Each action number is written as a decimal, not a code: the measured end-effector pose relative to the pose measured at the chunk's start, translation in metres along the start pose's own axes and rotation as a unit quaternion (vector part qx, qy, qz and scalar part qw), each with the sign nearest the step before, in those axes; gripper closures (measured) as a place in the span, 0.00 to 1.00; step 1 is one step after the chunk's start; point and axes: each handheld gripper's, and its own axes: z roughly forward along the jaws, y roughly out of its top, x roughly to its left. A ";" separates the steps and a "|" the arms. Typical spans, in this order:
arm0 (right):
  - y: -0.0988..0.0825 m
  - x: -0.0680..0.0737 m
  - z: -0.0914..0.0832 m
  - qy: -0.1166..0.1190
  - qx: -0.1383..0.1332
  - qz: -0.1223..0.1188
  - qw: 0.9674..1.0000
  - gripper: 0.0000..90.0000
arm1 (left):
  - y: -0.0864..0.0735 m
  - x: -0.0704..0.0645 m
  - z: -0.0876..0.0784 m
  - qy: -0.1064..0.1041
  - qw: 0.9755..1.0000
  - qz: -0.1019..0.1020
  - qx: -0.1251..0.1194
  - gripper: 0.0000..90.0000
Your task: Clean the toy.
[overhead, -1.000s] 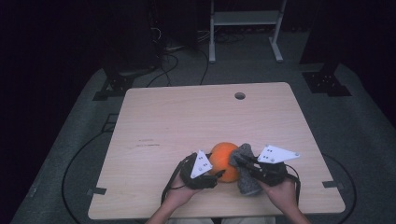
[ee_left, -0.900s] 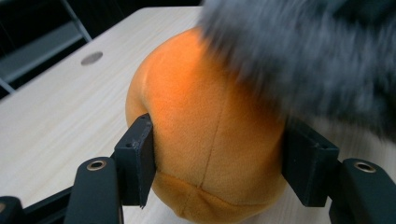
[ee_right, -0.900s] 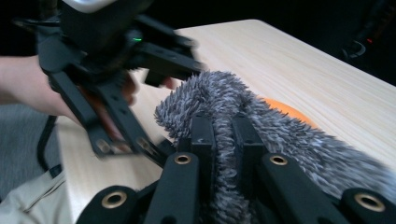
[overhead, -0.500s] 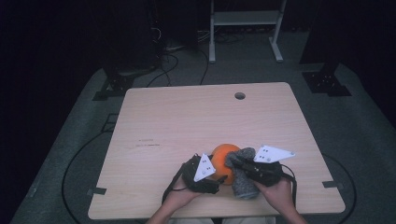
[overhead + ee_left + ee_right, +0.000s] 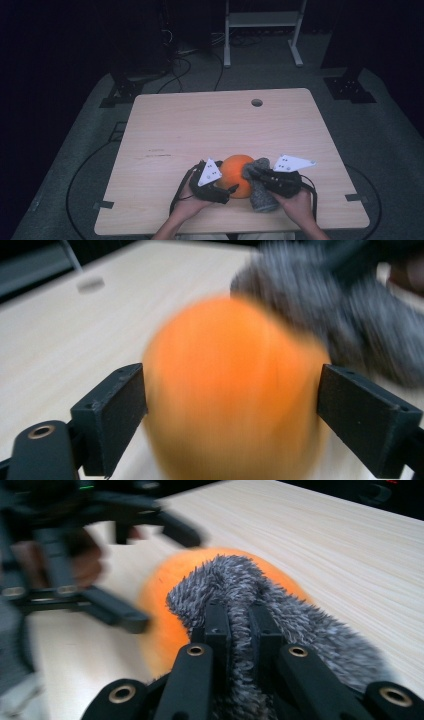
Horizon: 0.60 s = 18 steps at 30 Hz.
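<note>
the desk (image 5: 200, 130) carries the work at its near edge, where the orange ball (image 5: 239, 172) sits between our two hands with the grey fuzzy sock (image 5: 260, 192) lying against its right side and draped down to the wood. our left gripper (image 5: 227, 189) has just been opening its jaws; in the left gripper view the ball (image 5: 235, 390) stands between them with the pads close to its sides but not clearly pressing. our right gripper (image 5: 252, 175) has its jaws pinched tight on a fold of the sock (image 5: 240, 587).

the risk, as we judge it: with the left jaws let go, the ball is free to roll, and any tug on the sock from the right could push it away along the desk or drag the sock off it. the thin pinch of fuzzy cloth could also slip out.

the right gripper view shows the fold caught between the jaws and the sock lying over the ball's top, which the high view leaves too small to read. the high view shows how near the desk edge everything sits.
</note>
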 end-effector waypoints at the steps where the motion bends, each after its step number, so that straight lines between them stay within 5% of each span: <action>1: 0.001 0.003 0.002 0.009 -0.002 -0.006 1.000 0.90 | 0.001 -0.001 0.000 0.003 1.000 0.002 -0.005 0.15; 2: 0.001 0.008 0.004 0.012 -0.001 -0.015 1.000 0.90 | 0.000 -0.002 0.002 0.006 1.000 0.017 0.010 0.21; 6: 0.000 0.008 0.007 0.003 0.005 -0.025 1.000 0.90 | -0.006 0.002 0.001 -0.002 1.000 0.009 0.013 0.32; 9: -0.008 -0.011 0.003 -0.034 0.014 0.012 0.999 0.90 | -0.011 0.010 -0.002 -0.005 1.000 -0.008 0.023 0.33; 12: -0.012 -0.018 0.001 -0.026 0.011 0.044 0.999 0.90 | -0.012 0.011 -0.002 -0.008 1.000 -0.017 0.025 0.33; 15: -0.006 -0.008 0.001 0.001 -0.015 0.027 1.000 0.90 | -0.012 0.010 -0.002 -0.006 1.000 -0.010 0.028 0.34; 18: -0.005 0.000 0.007 -0.006 -0.004 -0.006 1.000 0.90 | -0.014 0.014 -0.003 -0.012 0.999 -0.014 0.028 0.34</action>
